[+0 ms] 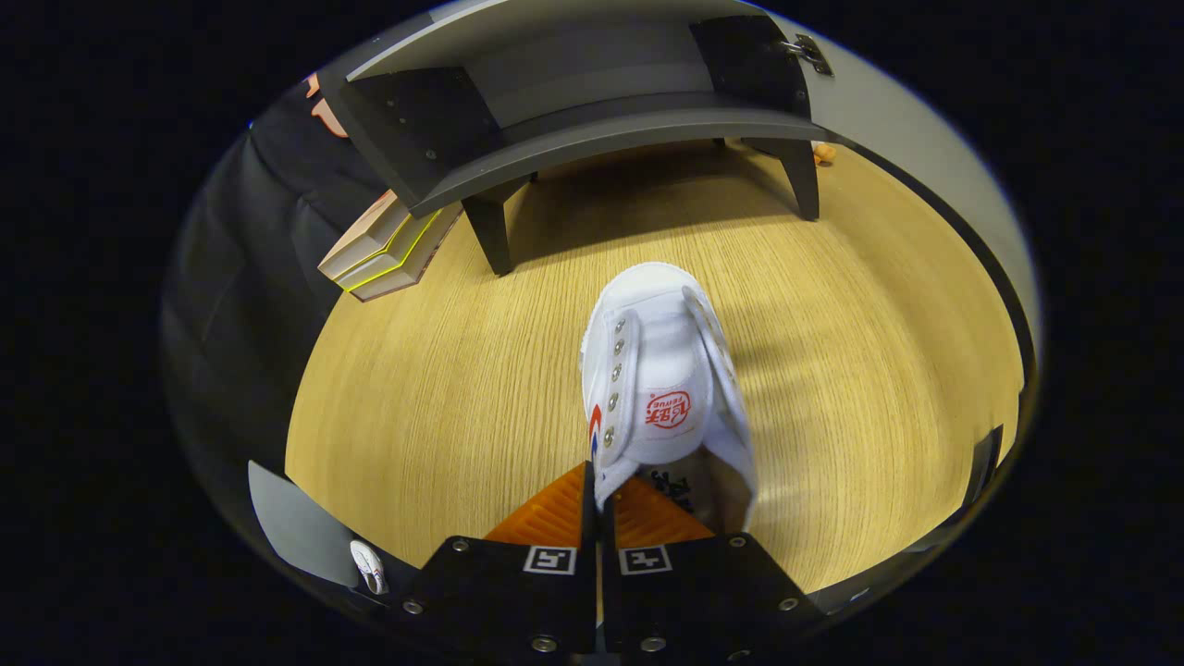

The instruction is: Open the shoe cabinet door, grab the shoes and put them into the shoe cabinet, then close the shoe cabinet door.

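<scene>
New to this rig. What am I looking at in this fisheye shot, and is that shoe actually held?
No robot arm here: a person carries a handheld two-finger gripper, and the camera rides on it, looking forward along the fingers. The fingers are closed together on the side edge of a white shoe, so it looks held. Beyond the shoe stands the dark shoe cabinet on legs, its door swung open to the side and its shelf bare where visible. Everything sits over a wood-grain floor. A stack of boxes leans beside the cabinet.

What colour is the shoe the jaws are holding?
White, with a red logo on its tongue. The gripper view shows the shoe best.
</scene>
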`<state>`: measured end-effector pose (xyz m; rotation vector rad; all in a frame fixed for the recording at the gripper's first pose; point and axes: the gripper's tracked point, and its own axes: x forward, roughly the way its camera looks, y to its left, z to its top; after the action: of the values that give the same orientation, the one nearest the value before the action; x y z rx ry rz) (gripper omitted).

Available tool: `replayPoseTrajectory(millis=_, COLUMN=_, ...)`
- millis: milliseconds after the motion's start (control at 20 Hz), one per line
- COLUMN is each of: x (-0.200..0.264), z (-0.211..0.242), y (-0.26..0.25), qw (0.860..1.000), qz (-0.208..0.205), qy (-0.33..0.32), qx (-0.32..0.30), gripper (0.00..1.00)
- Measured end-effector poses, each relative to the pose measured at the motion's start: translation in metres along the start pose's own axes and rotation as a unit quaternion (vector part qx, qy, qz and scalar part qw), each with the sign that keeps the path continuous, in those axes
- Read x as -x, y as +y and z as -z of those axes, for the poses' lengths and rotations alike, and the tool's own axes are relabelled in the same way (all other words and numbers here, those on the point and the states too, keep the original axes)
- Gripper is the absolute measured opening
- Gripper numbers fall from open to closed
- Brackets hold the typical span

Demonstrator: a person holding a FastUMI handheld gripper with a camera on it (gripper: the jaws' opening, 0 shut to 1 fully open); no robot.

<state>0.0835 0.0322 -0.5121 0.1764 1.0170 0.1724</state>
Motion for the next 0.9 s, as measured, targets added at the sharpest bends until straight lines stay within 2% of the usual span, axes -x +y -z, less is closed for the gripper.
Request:
replayPoseTrajectory(millis=250, x=0.012, z=-0.022, y=0.002, qw=0.999, qz=-0.007, qy=-0.041, qx=-0.009, gripper=0.01)
replayPoseTrajectory(millis=550, x=0.049, z=-0.055, y=0.02, qw=0.996, qz=-0.02, qy=-0.087, qx=0.002, gripper=0.0)
replayPoseTrajectory(millis=900, x=0.117, z=-0.09, y=0.051, qw=0.989, qz=-0.028, qy=-0.139, qx=0.041, gripper=0.0)
